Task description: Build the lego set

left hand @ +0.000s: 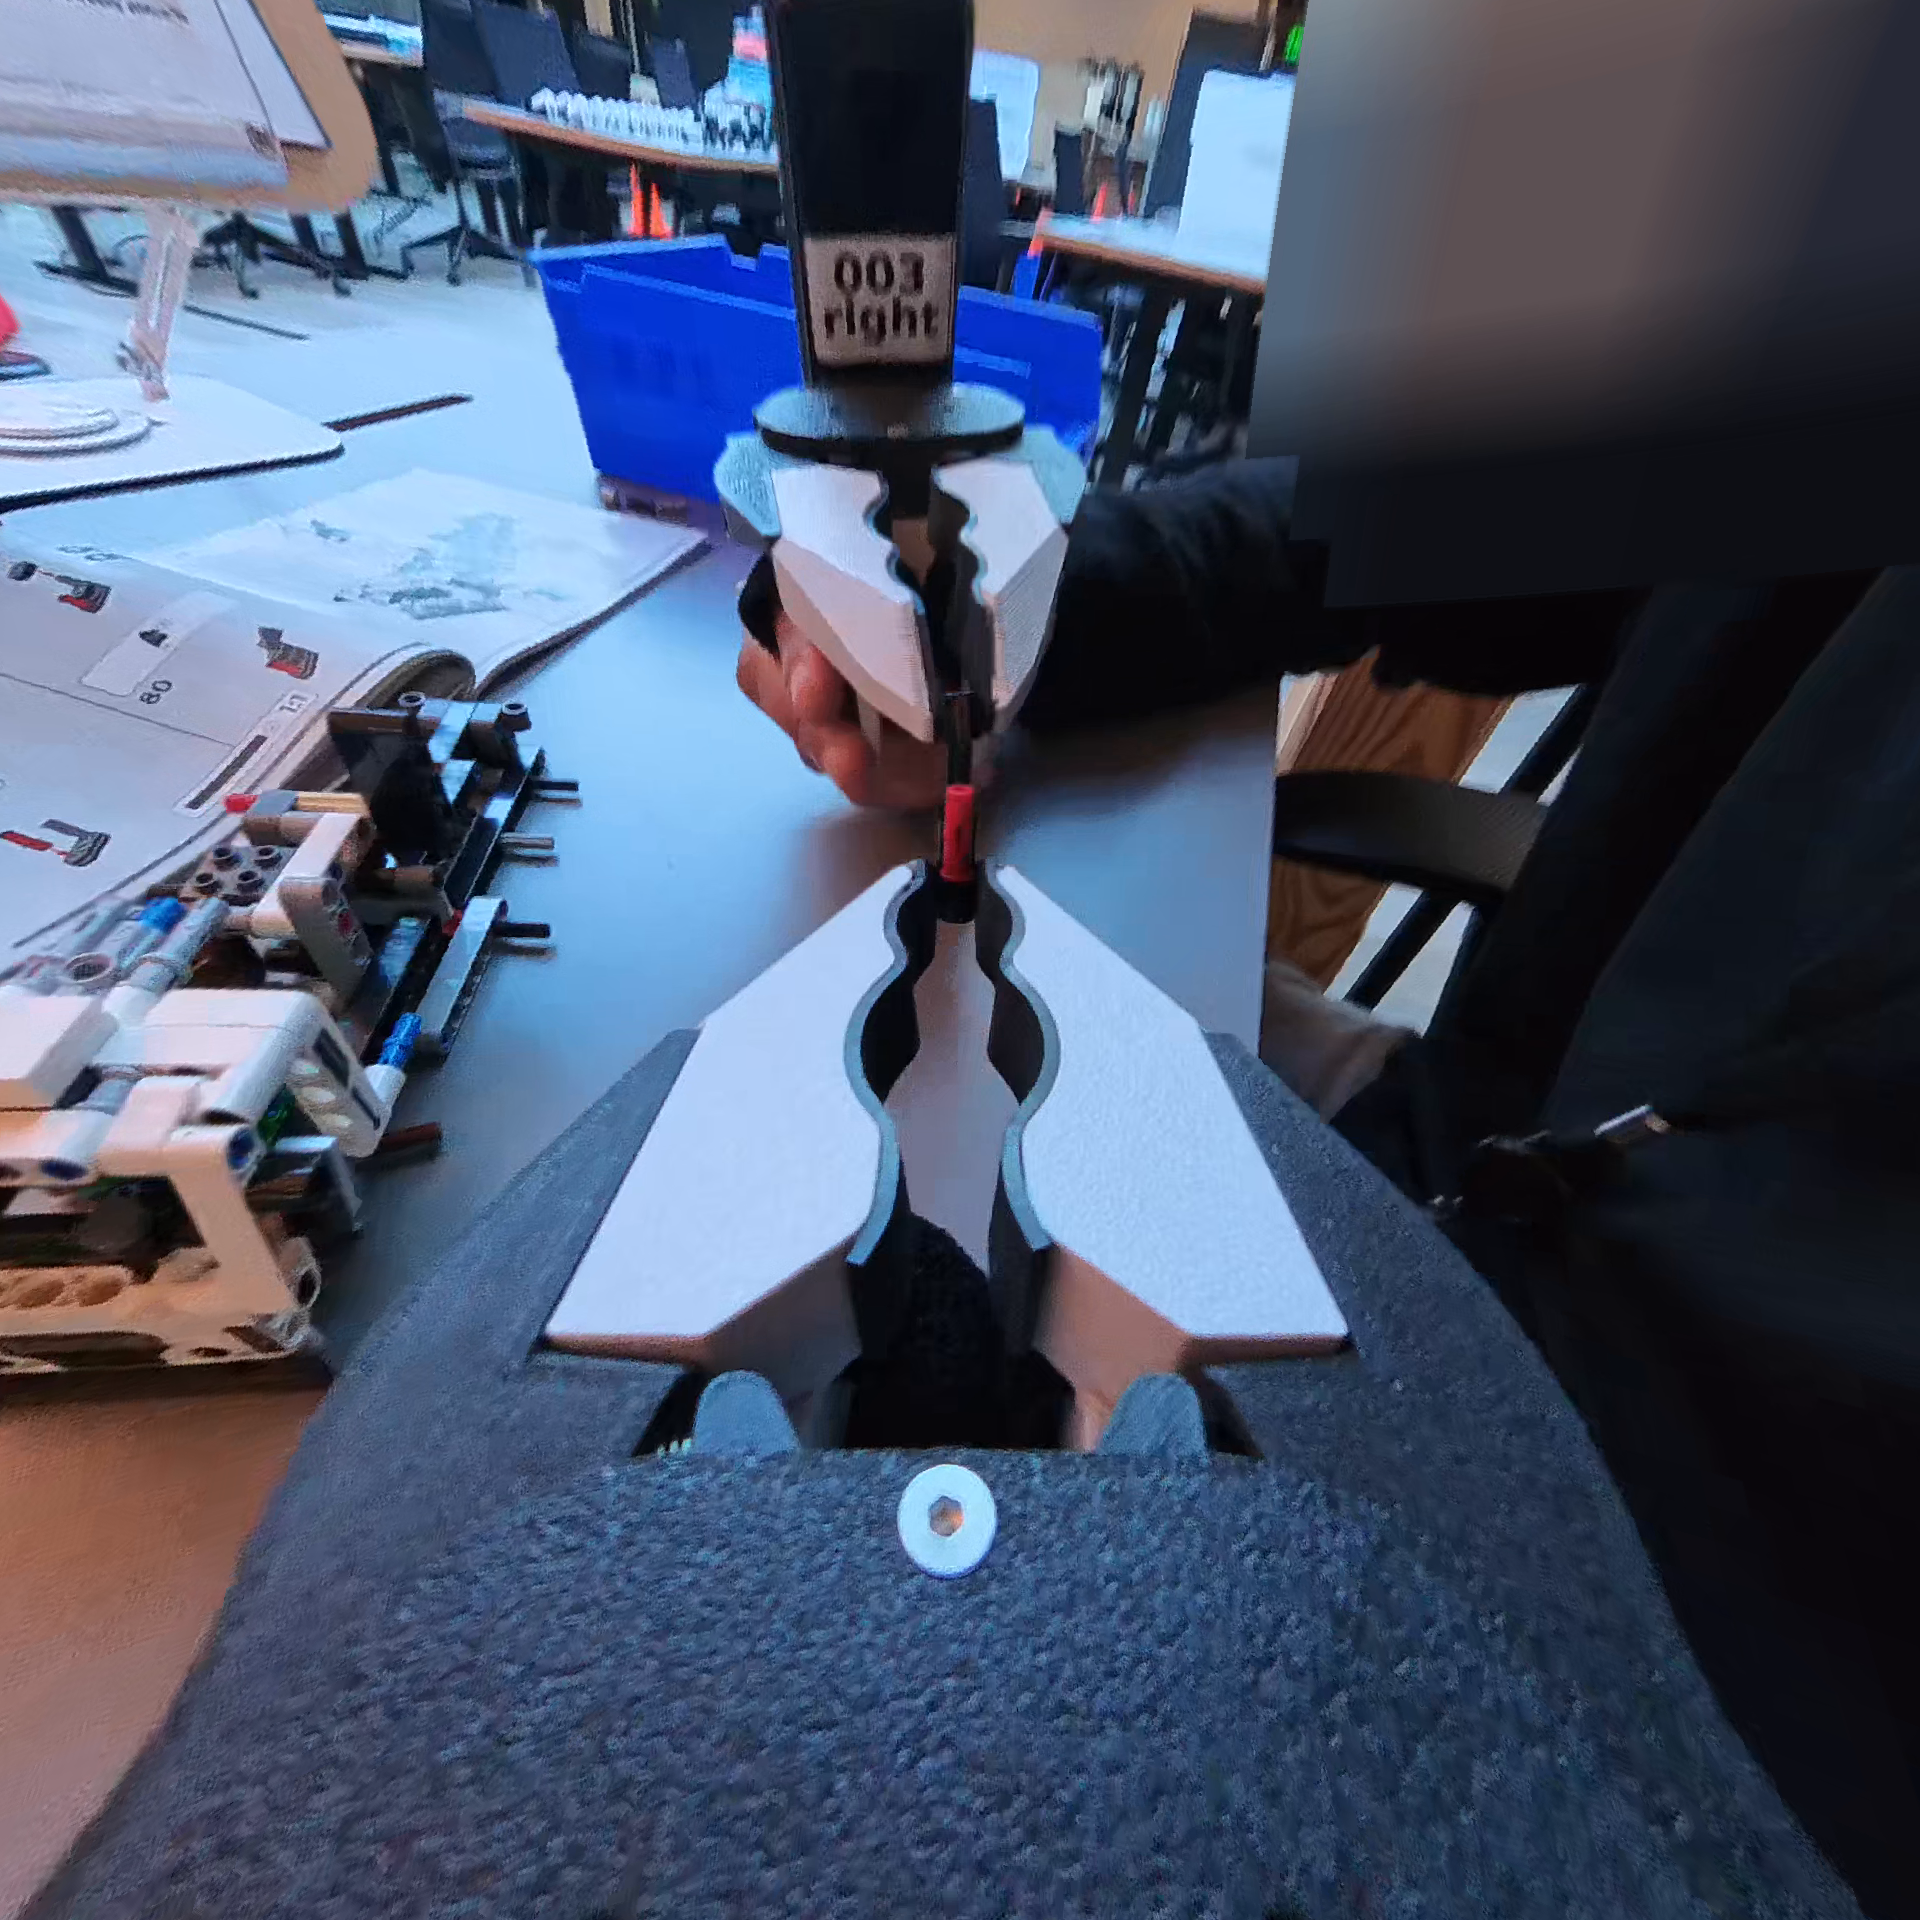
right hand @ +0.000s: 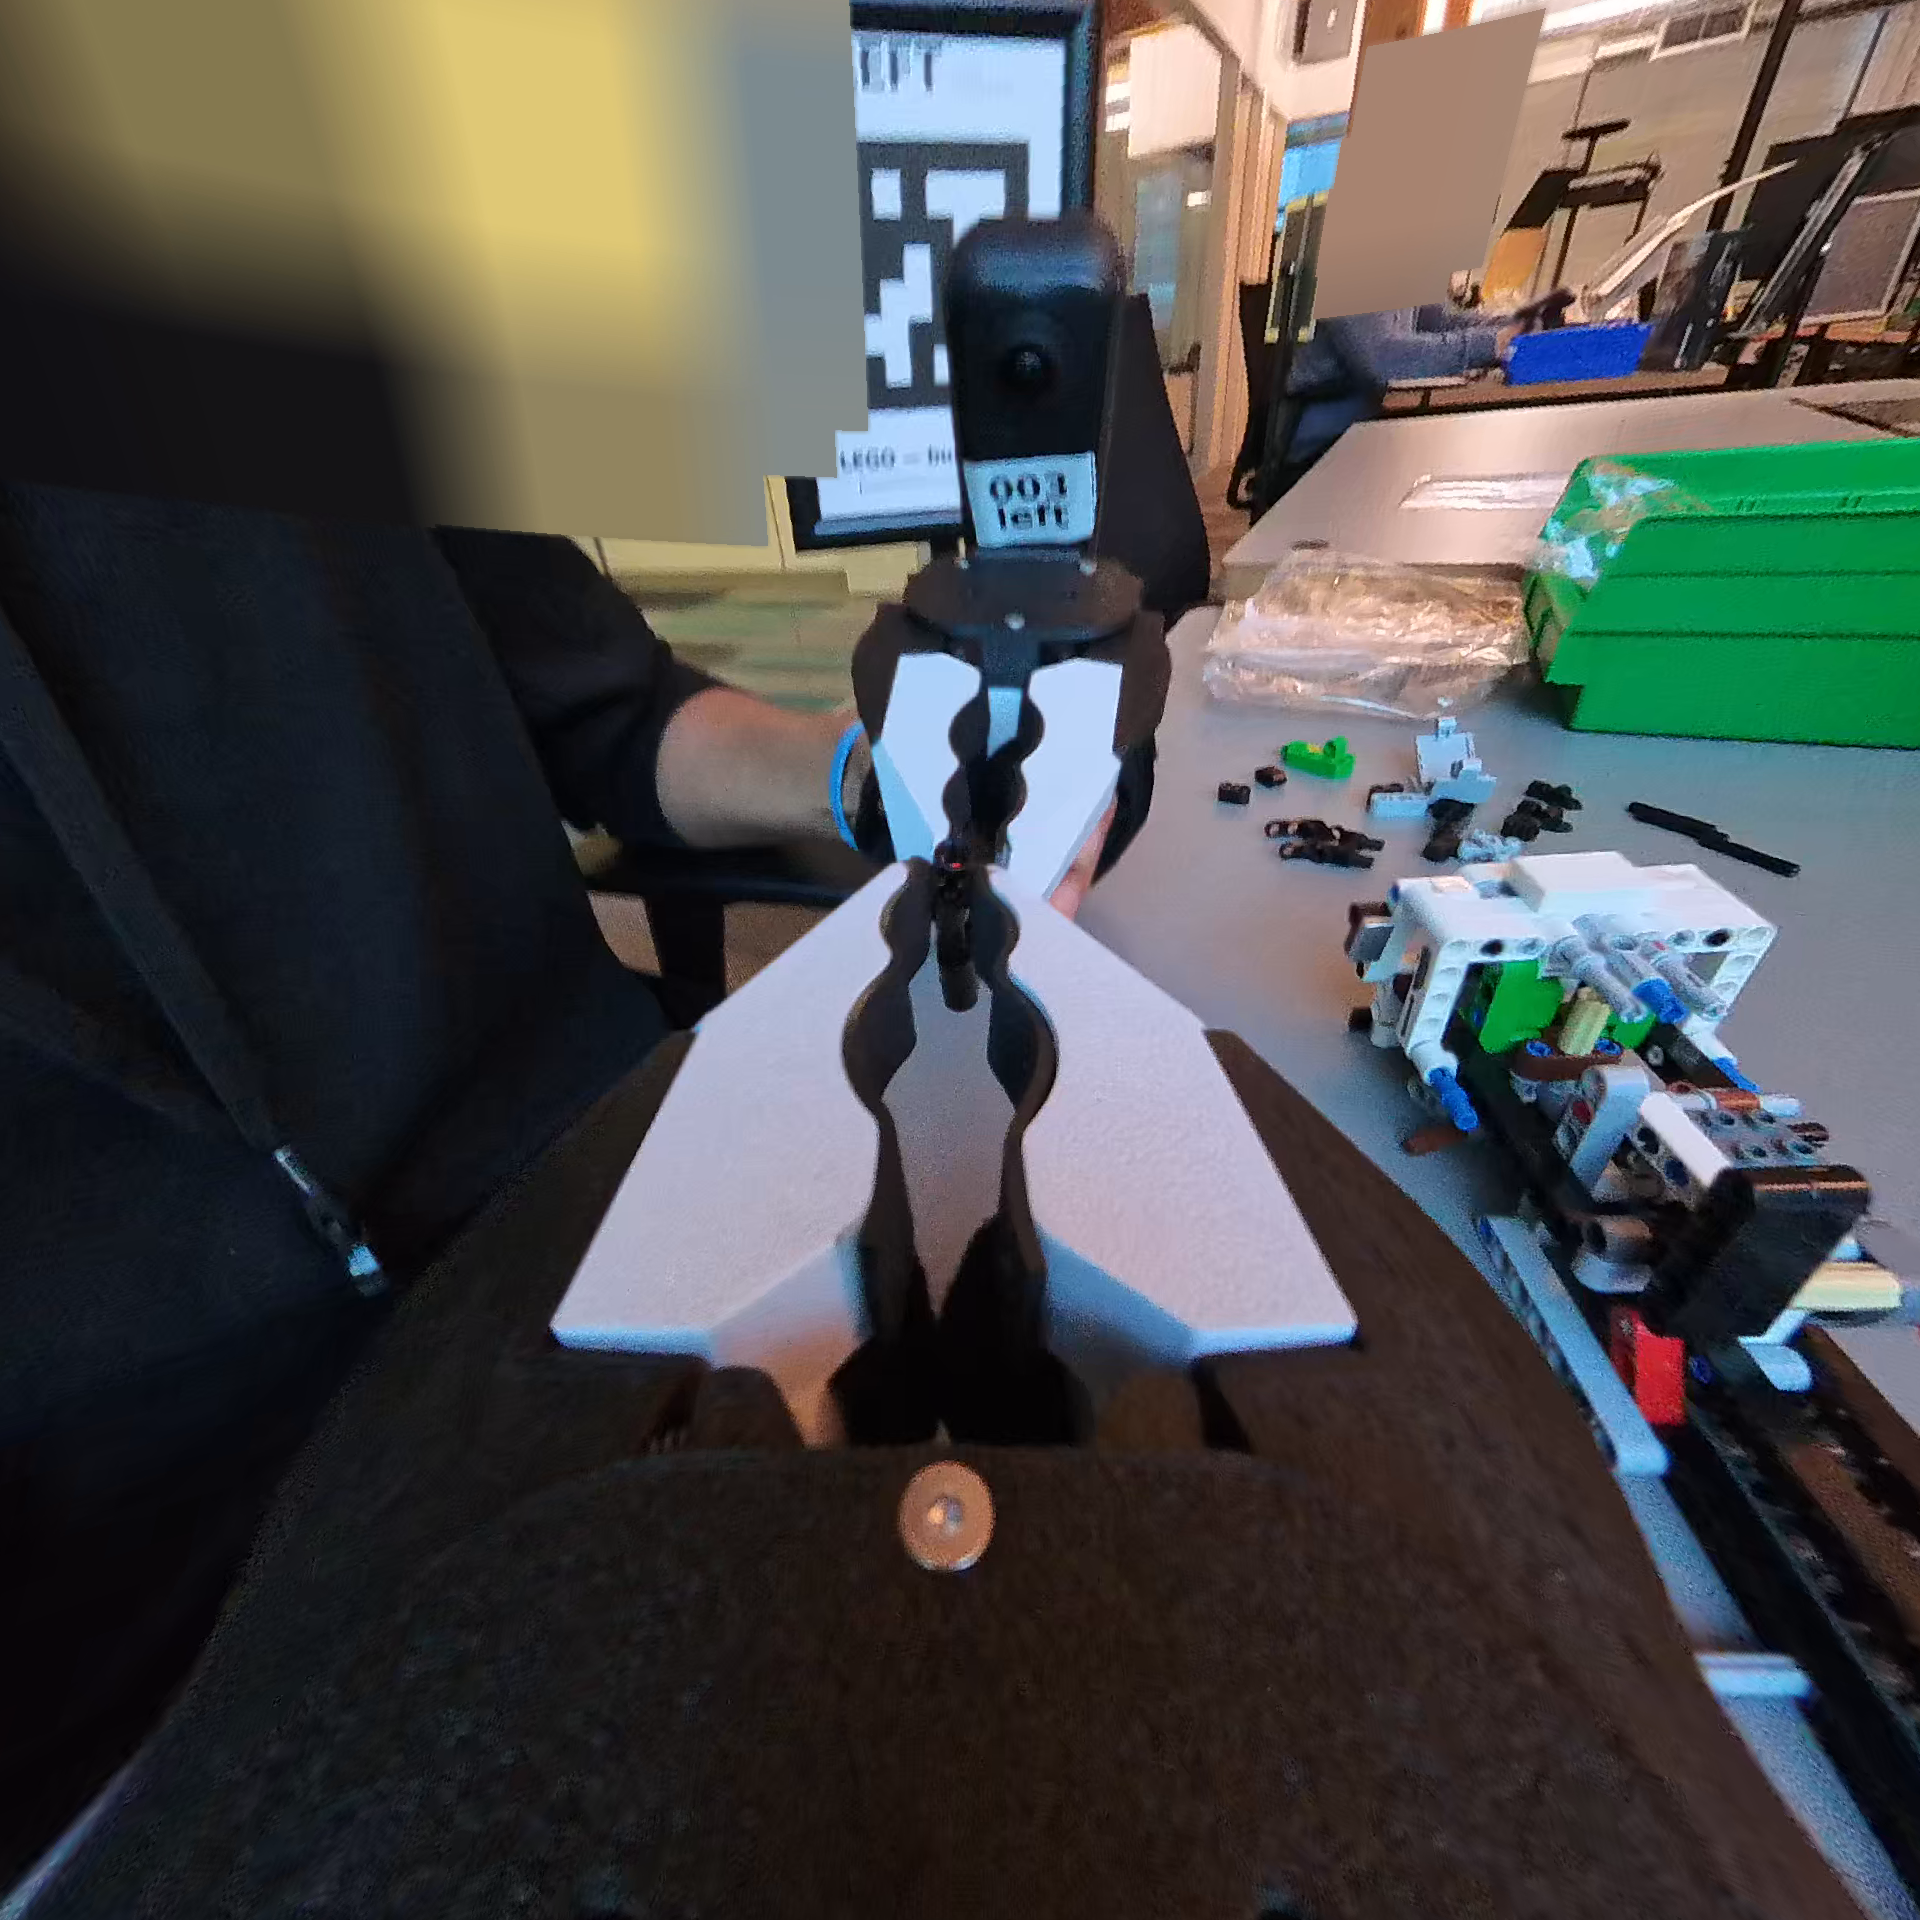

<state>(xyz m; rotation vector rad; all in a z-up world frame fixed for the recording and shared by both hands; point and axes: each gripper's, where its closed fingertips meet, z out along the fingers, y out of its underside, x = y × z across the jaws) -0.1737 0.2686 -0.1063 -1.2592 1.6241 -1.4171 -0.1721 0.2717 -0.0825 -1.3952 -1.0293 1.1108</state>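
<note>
My two grippers meet tip to tip above the table edge. In the left wrist view my left gripper [left hand: 954,883] is shut on a small black piece [left hand: 954,902] with a red bush [left hand: 956,826] sticking out of it. My right gripper [left hand: 961,717] faces it, shut on a thin black axle [left hand: 956,743] that runs into the red bush. In the right wrist view my right gripper [right hand: 951,883] holds the black axle [right hand: 954,961] between its fingers, with the left gripper [right hand: 966,842] just beyond. The partly built white and black lego model [left hand: 208,1049] lies on the table [right hand: 1558,1029].
An open instruction booklet [left hand: 260,623] lies behind the model, with a blue bin [left hand: 675,343] farther back. Loose small pieces [right hand: 1403,810], a clear plastic bag [right hand: 1351,634] and a green bin [right hand: 1745,592] sit on the grey table [right hand: 1195,987]. A person in dark clothes sits close. My two grippers' fingertips are within a few centimetres of each other.
</note>
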